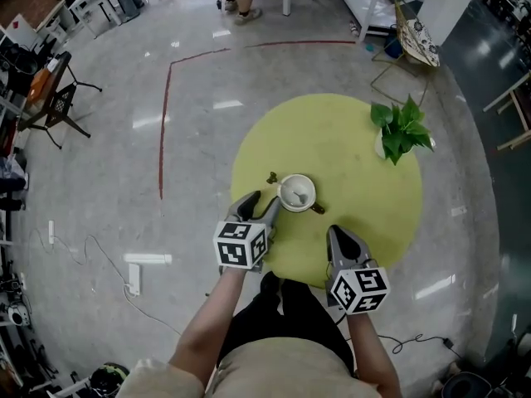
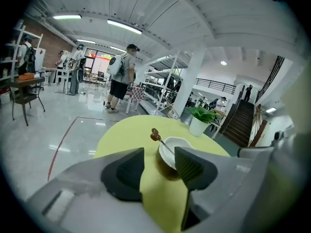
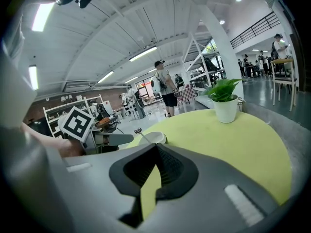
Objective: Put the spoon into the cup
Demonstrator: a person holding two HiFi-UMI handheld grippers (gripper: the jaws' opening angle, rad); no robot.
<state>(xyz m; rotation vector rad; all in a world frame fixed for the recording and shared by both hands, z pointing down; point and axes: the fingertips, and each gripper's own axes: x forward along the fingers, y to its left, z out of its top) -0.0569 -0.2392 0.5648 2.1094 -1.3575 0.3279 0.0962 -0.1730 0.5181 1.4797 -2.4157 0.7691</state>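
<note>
A white cup (image 1: 297, 193) with a brown outside stands near the front of the round yellow-green table (image 1: 357, 214). A spoon (image 1: 272, 177) rests in it, its brown handle end sticking out up and to the left. My left gripper (image 1: 259, 206) is just short of the cup on its left, open, with nothing between its pads. From the left gripper view the cup (image 2: 174, 148) and spoon (image 2: 156, 136) sit right beyond the open left gripper (image 2: 159, 154). My right gripper (image 1: 334, 233) hovers at the table's front edge, right of the cup, shut and empty (image 3: 155, 149).
A potted green plant (image 1: 399, 133) in a white pot stands at the table's far right. A person stands on the grey floor beyond the table (image 2: 120, 74). Chairs and shelving line the room's left side, and a red line marks the floor (image 1: 166, 114).
</note>
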